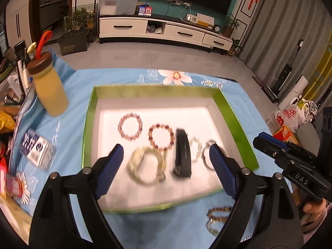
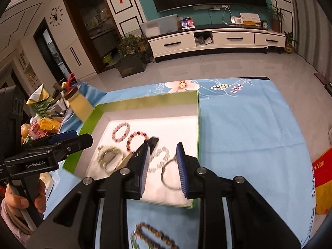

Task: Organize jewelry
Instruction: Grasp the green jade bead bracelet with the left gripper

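A green-rimmed box [image 1: 234, 120] with a white floor lies on the blue cloth. In it lie a pink bead bracelet [image 1: 129, 125], a red-brown bead bracelet [image 1: 161, 137], a pale green bead strand [image 1: 146, 165], a black band [image 1: 183, 152], a clear bead bracelet [image 1: 196, 149] and a silver bangle [image 1: 207, 155]. My left gripper [image 1: 166, 153] hangs open and wide above them, holding nothing. My right gripper [image 2: 164, 151] hovers over the box's near right corner, its pads a little apart with nothing gripped. A brown bead bracelet [image 2: 155, 234] lies on the cloth in front of the box.
A yellow bottle [image 1: 49, 91] with a brown lid and red loop stands left of the box. A printed packet [image 1: 37, 151] and other clutter lie along the left edge. A red and yellow bag [image 2: 323, 180] sits at the cloth's right edge.
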Demonstrator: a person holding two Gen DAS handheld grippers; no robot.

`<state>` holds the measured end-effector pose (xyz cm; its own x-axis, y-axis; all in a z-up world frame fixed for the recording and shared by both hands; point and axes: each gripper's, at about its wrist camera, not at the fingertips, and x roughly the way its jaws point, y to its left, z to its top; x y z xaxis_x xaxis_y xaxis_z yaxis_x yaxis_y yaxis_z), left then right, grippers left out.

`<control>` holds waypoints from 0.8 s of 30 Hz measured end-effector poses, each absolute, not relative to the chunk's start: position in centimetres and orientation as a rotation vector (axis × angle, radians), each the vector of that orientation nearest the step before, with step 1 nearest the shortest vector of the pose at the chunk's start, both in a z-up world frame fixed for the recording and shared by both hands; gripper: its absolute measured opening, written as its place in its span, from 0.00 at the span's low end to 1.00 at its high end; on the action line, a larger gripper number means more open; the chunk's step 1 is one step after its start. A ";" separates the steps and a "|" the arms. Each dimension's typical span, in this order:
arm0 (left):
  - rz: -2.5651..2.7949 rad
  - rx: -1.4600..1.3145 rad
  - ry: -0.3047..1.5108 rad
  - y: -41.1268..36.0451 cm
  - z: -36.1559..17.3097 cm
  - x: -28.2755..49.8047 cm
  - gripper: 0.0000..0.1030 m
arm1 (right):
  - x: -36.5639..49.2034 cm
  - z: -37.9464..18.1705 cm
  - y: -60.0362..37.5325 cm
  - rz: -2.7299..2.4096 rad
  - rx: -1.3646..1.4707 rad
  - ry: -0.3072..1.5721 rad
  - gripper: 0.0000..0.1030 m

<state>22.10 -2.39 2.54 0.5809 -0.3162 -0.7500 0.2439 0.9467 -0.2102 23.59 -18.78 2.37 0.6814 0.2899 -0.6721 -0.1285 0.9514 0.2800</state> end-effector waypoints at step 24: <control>-0.238 -0.023 1.008 -1.5 -1.7 10.2 0.92 | 12.6 -2.0 -18.2 0.240 0.250 0.889 0.33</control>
<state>10.15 -1.50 -1.73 0.5095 -0.2086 -0.8348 0.1874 0.9738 -0.1290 12.61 -18.21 -1.97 0.6073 0.3086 -0.7321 -0.1026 0.9442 0.3130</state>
